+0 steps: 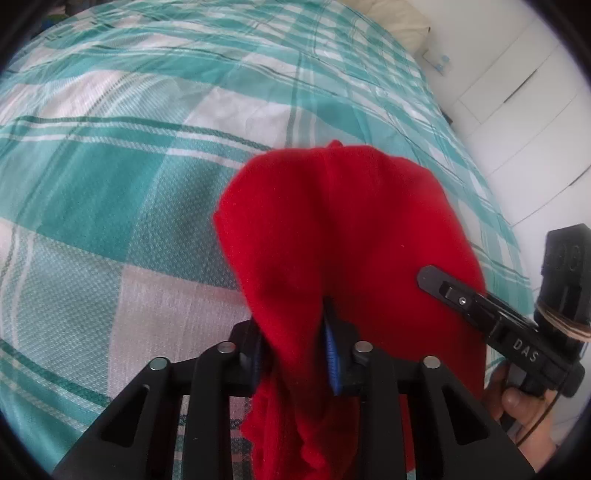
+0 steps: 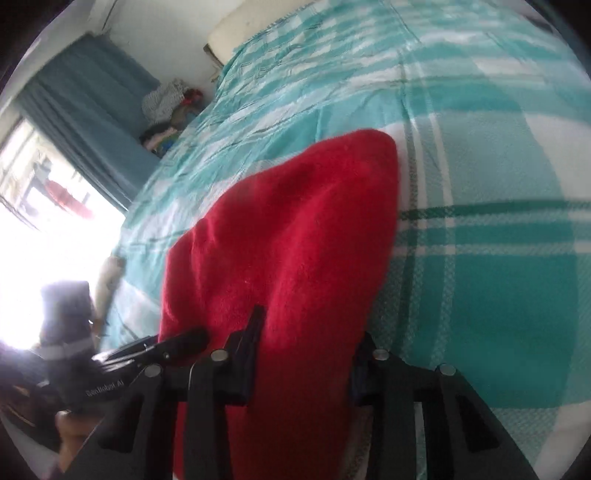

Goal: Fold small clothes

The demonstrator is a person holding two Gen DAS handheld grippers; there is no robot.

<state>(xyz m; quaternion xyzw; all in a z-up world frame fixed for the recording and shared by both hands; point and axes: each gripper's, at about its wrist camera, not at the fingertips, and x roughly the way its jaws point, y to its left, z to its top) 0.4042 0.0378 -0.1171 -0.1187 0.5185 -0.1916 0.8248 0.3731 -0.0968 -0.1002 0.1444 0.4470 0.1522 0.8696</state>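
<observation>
A small red garment (image 1: 332, 229) hangs bunched over the teal plaid bed cover (image 1: 110, 192). My left gripper (image 1: 295, 354) is shut on its near edge, with cloth draped over and between the fingers. My right gripper shows at the right of the left wrist view (image 1: 461, 295), laid against the garment's right side. In the right wrist view the red garment (image 2: 295, 236) fills the middle and passes between the fingers of my right gripper (image 2: 303, 354), which is shut on it. The left gripper (image 2: 177, 341) shows at the lower left, touching the cloth.
The bed cover (image 2: 480, 184) spreads far ahead. A pillow (image 1: 399, 22) lies at the bed's head. White cupboard doors (image 1: 517, 103) stand to the right. A teal curtain (image 2: 85, 110), a bright window and a pile of clothes (image 2: 166, 114) lie left of the bed.
</observation>
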